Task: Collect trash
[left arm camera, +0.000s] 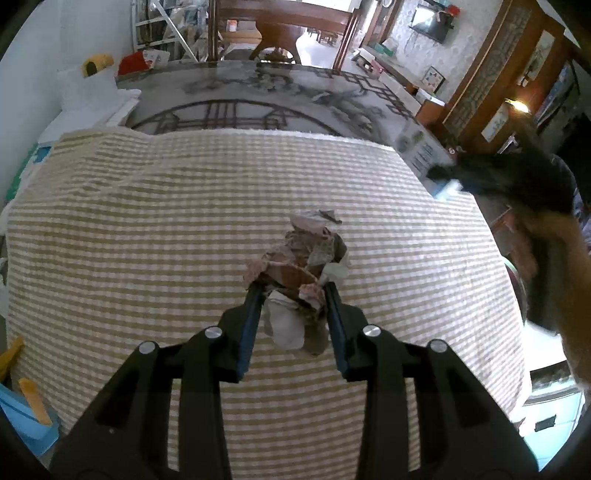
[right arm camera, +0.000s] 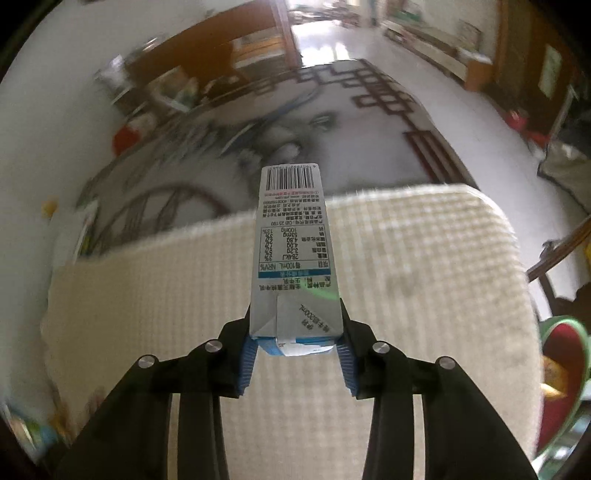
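Note:
A crumpled wad of brown and white paper (left arm camera: 303,258) hangs just above the beige striped cloth (left arm camera: 147,221), and my left gripper (left arm camera: 292,286) is shut on its near end. In the right wrist view a small white and blue milk carton (right arm camera: 291,240), barcode end pointing away, is pinched at its near end between the blue pads of my right gripper (right arm camera: 295,325), held over the same cloth (right arm camera: 424,258). That view is blurred around the carton. At the right edge of the left wrist view a person's arm (left arm camera: 569,266) shows behind a blurred dark shape.
The cloth covers the near half of a table with an ink-style pattern (left arm camera: 236,96). A red bowl with a green rim (right arm camera: 561,369) sits off the cloth's right side. A blue tray with yellow pieces (left arm camera: 26,410) lies at lower left. Wooden chair (left arm camera: 280,29) beyond the table.

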`<action>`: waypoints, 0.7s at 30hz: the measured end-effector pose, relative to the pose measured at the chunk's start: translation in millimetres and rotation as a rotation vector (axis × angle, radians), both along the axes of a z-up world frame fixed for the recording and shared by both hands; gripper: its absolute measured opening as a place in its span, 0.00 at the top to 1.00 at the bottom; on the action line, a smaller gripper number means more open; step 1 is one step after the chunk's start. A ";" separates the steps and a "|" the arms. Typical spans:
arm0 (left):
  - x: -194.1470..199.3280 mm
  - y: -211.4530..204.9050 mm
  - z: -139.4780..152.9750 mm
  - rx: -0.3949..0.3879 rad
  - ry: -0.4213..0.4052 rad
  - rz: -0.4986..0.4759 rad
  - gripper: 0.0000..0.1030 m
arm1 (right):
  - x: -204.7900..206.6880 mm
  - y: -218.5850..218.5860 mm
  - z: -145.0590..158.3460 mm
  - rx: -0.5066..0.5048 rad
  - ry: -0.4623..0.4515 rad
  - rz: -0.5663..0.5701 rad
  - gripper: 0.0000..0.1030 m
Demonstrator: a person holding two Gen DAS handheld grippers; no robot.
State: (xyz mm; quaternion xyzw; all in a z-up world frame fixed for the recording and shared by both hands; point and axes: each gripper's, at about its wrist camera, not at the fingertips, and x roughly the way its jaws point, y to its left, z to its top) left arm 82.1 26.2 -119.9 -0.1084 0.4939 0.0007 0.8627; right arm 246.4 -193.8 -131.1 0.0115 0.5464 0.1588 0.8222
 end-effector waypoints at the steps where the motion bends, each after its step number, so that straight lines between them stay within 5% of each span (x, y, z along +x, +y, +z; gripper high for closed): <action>1: -0.5 0.6 -3.2 -0.005 0.007 0.002 0.67 | -16.5 -1.6 0.6 -0.019 -0.001 0.032 0.64; 7: -10.8 5.4 -18.1 -0.035 0.034 0.014 0.61 | -103.5 -5.6 -12.2 -0.077 0.018 0.135 0.64; 11: -17.9 8.6 -21.7 -0.046 0.031 0.023 0.47 | -139.6 -2.0 -28.3 -0.083 0.056 0.140 0.62; 16: -21.5 6.6 -24.2 -0.050 0.030 0.011 0.38 | -157.3 -4.0 -25.8 -0.029 0.024 0.023 0.33; 21: -30.1 3.1 -29.9 -0.059 0.056 0.013 0.33 | -153.4 5.3 -20.5 -0.070 -0.015 0.021 0.27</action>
